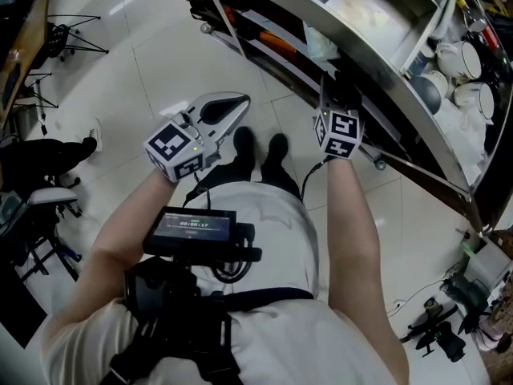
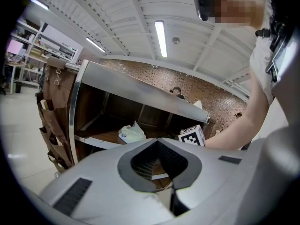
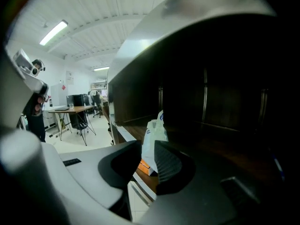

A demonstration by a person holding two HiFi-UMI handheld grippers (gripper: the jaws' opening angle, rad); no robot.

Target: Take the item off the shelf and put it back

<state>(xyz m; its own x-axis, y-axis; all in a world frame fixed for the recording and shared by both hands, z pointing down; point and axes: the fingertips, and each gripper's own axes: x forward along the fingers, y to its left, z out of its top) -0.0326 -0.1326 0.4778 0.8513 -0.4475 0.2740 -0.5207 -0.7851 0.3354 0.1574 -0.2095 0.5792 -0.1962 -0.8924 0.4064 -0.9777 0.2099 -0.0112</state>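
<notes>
A white plastic bag (image 1: 321, 45) lies on a dark shelf board of the metal-edged shelf unit (image 1: 385, 62). My right gripper (image 1: 341, 85) reaches in under the shelf edge, a short way from the bag. In the right gripper view its jaws (image 3: 147, 146) stand a little apart with nothing pressed between them, and the bag (image 3: 153, 132) stands upright beyond the tips. My left gripper (image 1: 240, 101) hangs over the floor, away from the shelf. Its jaws (image 2: 157, 140) meet at the tips and hold nothing. The left gripper view shows the bag (image 2: 131, 133) on the shelf (image 2: 136, 86).
Mugs and bowls (image 1: 461, 58) fill a compartment at the right. An orange box (image 3: 145, 165) sits by the bag's foot. A brown hanging organiser (image 2: 51, 116) is on the shelf's end. A tripod (image 1: 68, 34) and gear (image 1: 437, 327) stand on the tiled floor.
</notes>
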